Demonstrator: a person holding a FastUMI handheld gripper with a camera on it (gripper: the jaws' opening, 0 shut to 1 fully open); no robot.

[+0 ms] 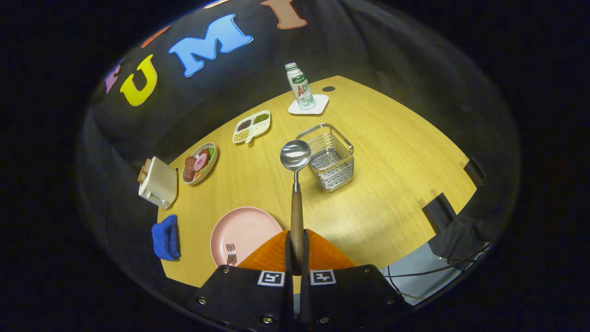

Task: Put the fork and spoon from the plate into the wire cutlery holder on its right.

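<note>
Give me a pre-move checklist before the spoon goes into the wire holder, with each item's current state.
1. Grip: gripper shut on the spoon by its wooden handle. Ok.
2. Spoon lifted off the pink plate: ok.
3. Wire holder upright, opening free: ok.
4. Spoon over the holder: not ok; the bowl appears just beside its near rim.
5. Spoon's height above the rim: cannot tell.
6. Fork lies on the plate, not yet moved: not ok.
</note>
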